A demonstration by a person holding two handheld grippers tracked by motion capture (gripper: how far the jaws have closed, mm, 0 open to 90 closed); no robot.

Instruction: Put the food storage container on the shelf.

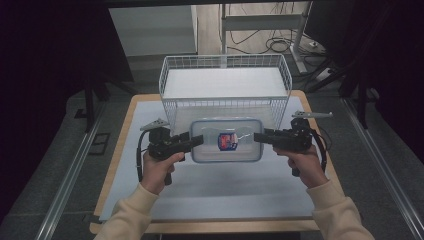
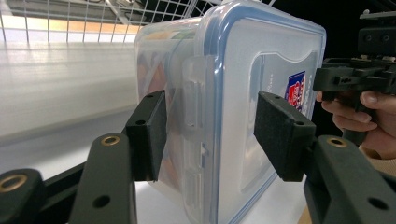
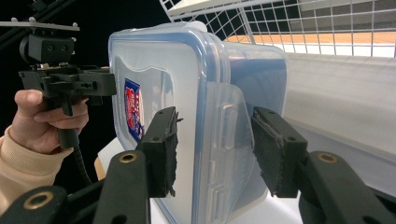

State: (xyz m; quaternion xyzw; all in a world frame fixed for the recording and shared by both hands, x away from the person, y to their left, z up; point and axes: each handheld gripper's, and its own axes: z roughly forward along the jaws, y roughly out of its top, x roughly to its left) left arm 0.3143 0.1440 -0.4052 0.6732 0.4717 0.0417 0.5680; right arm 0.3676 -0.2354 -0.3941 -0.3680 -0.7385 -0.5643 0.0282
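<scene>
Container gripped at both ends, basket waiting

Basket [image 1: 225,82] of white wire stands at the back of the counter [image 1: 215,192]; nothing sits on its shelf yet. Just in front of it, the lidded plastic container [image 1: 226,140] hangs level, apparently lifted. The left tool [image 1: 196,142] and right tool [image 1: 258,137] each clamp one short end. Loading it into the basket looks like what remains.

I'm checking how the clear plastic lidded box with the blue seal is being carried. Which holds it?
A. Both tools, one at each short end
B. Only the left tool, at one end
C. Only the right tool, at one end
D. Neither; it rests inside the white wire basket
A: the left tool and the right tool each clamp a short end of the clear plastic lidded box, in front of the white wire basket.
</scene>
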